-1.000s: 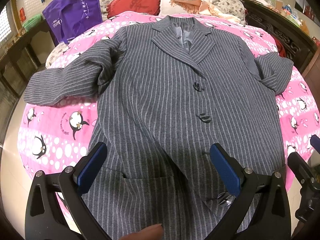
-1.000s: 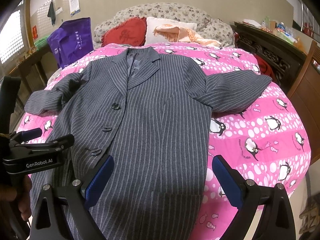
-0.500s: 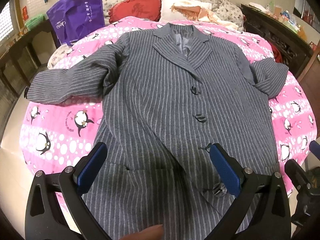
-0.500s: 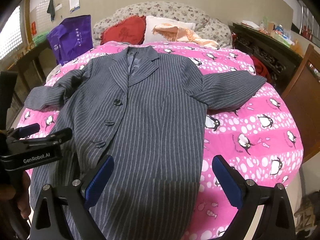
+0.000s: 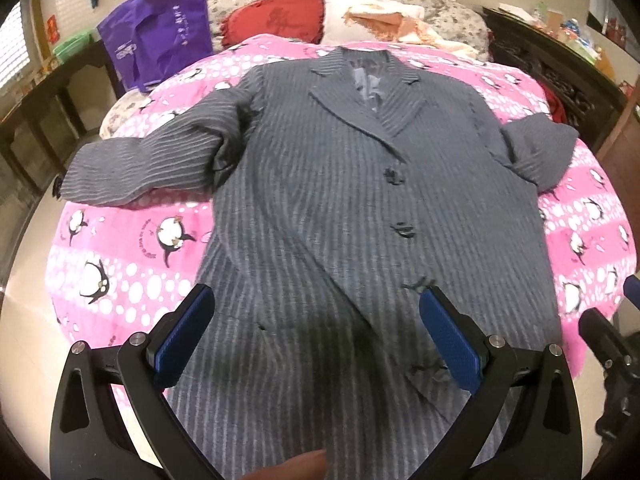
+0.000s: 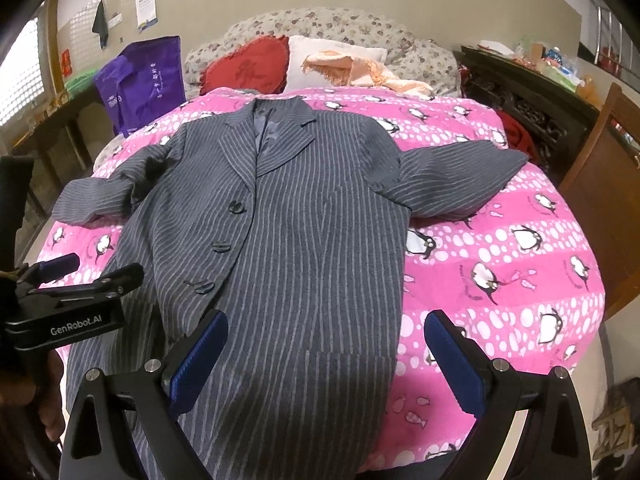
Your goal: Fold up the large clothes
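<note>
A grey pinstriped coat (image 5: 340, 200) lies face up and buttoned on a pink penguin bedspread (image 5: 132, 256), collar far, hem near me, both sleeves spread sideways. It also shows in the right wrist view (image 6: 288, 240). My left gripper (image 5: 316, 332) is open and empty above the lower left front of the coat. My right gripper (image 6: 324, 356) is open and empty above the lower right front by a pocket. The left gripper's body (image 6: 68, 304) shows at the left edge of the right wrist view.
Red pillow (image 6: 248, 66), white pillow with a peach scarf (image 6: 352, 68) and a purple bag (image 6: 140, 80) lie at the bed's head. A dark carved cabinet (image 6: 532, 96) and a wooden chair (image 6: 604, 200) stand right of the bed. A dark table (image 5: 44, 120) stands left.
Both grippers have pulled back and risen a little, so more of the coat and bed shows. The coat has not moved. Both grippers stay open.
</note>
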Demonstrator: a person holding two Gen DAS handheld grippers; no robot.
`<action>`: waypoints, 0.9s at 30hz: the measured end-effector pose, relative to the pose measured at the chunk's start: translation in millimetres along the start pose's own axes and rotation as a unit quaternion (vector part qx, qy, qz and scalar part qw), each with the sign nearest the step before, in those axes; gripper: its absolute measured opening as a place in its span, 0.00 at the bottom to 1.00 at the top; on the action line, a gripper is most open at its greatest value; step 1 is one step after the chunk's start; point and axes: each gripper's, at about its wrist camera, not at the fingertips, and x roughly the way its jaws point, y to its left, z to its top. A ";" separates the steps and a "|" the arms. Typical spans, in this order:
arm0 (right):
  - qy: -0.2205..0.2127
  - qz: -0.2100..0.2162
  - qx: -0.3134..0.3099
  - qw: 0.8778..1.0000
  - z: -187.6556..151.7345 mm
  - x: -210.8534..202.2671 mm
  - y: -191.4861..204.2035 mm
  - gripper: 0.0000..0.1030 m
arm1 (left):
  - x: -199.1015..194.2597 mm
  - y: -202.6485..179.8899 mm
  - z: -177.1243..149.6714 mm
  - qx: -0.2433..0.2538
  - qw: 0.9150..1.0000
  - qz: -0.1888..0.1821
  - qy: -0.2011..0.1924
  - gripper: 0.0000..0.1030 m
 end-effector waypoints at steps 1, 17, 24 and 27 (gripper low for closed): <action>0.001 0.001 -0.002 1.000 1.9 3.1 0.2 0.95 | 3.4 2.3 0.9 -0.002 1.000 0.004 0.002 1.00; 0.049 0.039 0.019 0.998 72.2 146.4 15.8 0.95 | 128.4 17.7 52.2 0.003 0.999 0.031 0.020 1.00; 0.049 0.048 0.030 0.997 50.0 192.7 6.8 1.00 | 132.8 21.8 38.8 -0.015 0.999 0.020 -0.020 1.00; 0.036 0.053 0.032 0.997 46.3 191.1 4.8 1.00 | 132.0 22.4 37.3 -0.018 0.999 0.017 -0.022 1.00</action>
